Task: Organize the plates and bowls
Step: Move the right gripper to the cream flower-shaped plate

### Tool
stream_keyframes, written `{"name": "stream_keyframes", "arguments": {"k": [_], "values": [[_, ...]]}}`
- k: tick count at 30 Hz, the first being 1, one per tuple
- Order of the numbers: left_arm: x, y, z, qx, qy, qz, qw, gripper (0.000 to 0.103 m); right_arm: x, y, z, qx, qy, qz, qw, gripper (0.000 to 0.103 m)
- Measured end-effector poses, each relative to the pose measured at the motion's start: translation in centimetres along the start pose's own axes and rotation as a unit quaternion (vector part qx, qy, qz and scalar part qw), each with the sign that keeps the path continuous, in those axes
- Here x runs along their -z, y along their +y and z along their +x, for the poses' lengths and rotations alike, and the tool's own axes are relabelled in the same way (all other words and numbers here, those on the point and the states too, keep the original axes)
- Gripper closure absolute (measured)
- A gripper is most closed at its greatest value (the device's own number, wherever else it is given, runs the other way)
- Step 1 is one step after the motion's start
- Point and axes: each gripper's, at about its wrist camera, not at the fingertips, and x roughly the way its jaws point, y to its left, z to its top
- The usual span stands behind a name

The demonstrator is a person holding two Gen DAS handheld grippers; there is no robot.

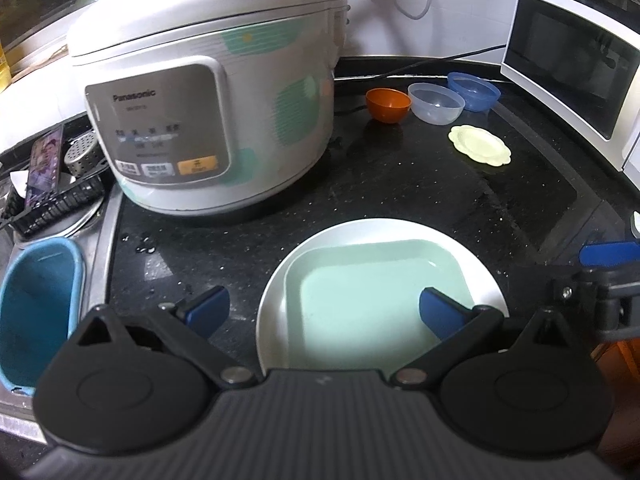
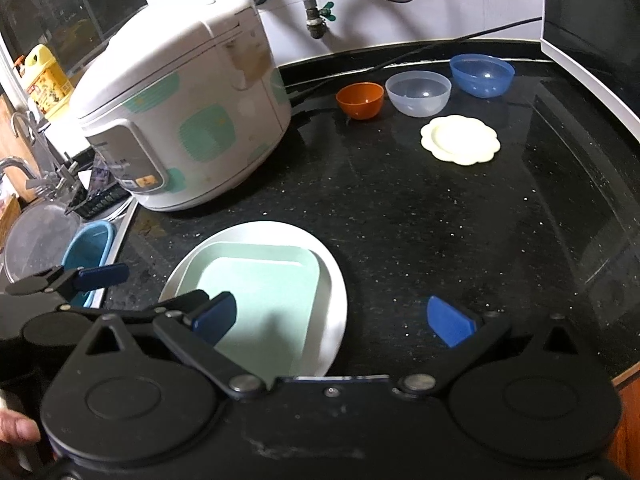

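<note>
A mint square plate (image 1: 360,296) lies on a white round plate (image 1: 384,230) at the front of the black counter (image 1: 400,184). My left gripper (image 1: 324,310) is open, one pad over the mint plate and the other over the counter to the left of the stack. My right gripper (image 2: 332,318) is open too, straddling the white plate's (image 2: 334,280) right rim, with its left pad over the mint plate (image 2: 264,288). Neither gripper holds anything. At the back stand an orange bowl (image 2: 360,100), a clear bowl (image 2: 418,92) and a blue bowl (image 2: 482,74). A cream flower-shaped plate (image 2: 460,140) lies in front of them.
A white rice cooker (image 1: 208,92) stands at the back left, and a microwave (image 1: 572,72) lines the right side. A blue tub (image 1: 36,308) and a black basket (image 1: 52,204) sit by the sink at the left. Cables (image 2: 400,60) run along the back wall.
</note>
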Motion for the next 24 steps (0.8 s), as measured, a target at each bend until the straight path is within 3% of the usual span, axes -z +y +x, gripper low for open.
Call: {"name": "stream_keyframes", "arguments": {"k": [9, 16, 24], "values": [[-1.8, -2.3, 1.3, 0.007, 0.000, 0.005, 1.0000, 0.000, -0.8, -2.0, 0.4, 0.011, -0.002, 0.014, 1.000, 0.000], [-3.6, -5.4, 2.9, 0.009, 0.003, 0.014, 0.9999, 0.000, -2.2, -5.6, 0.9, 0.018, -0.009, 0.030, 0.999, 0.000], [-6.9, -9.8, 6.3, 0.011, 0.005, 0.017, 0.9998, 0.000, -5.0, -10.6, 2.5, 0.044, -0.023, 0.000, 0.999, 0.000]]}}
